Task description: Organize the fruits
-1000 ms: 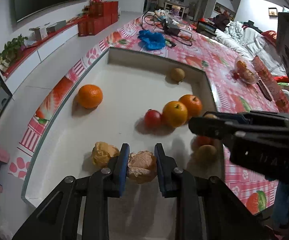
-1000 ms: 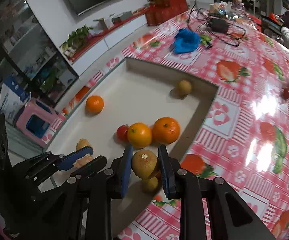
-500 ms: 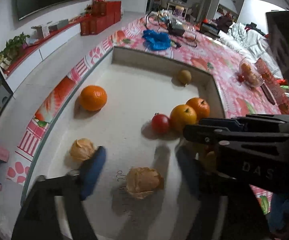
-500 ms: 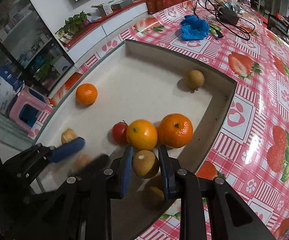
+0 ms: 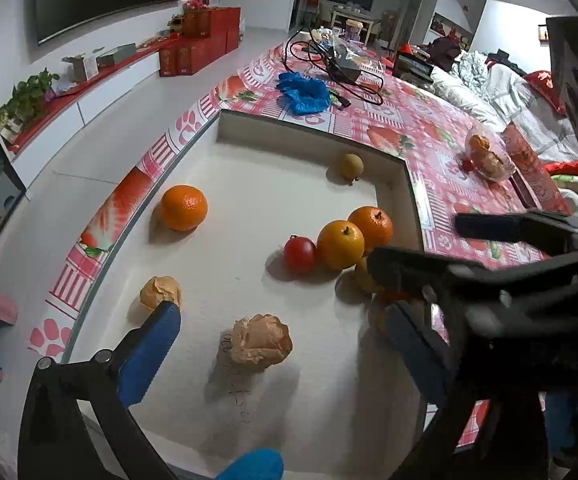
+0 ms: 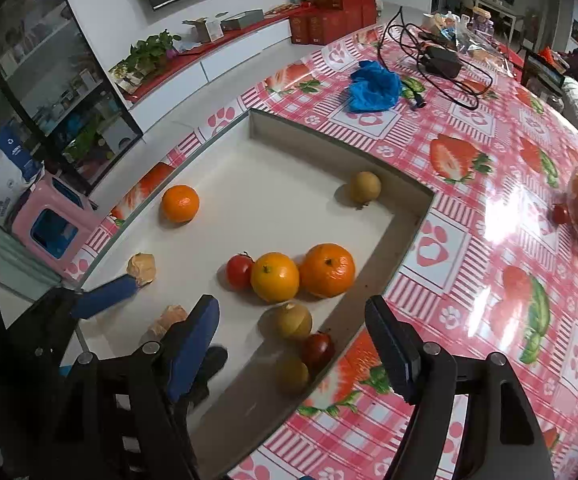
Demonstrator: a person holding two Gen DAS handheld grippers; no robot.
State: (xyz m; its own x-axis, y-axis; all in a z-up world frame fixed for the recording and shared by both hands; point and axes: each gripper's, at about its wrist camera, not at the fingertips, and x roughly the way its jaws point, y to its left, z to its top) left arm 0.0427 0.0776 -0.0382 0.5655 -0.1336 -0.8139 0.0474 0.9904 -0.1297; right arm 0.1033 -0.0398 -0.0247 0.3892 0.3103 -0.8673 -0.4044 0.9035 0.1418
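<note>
Both claws have just been opening and now stand released, with nothing pressed between their pads. The left claw (image 5: 285, 340) is spread wide around a crumpled orange peel (image 5: 260, 342) lying free on the floor of the white tray (image 6: 273, 196). The right claw (image 6: 293, 344) hangs over a brownish-yellow fruit (image 6: 293, 321) resting in the tray, just beside an orange (image 6: 275, 277), a tangerine (image 6: 327, 270) and a tomato (image 6: 239, 271). The tray sits on the desk (image 6: 489, 184), covered by a red strawberry-print cloth.
</note>
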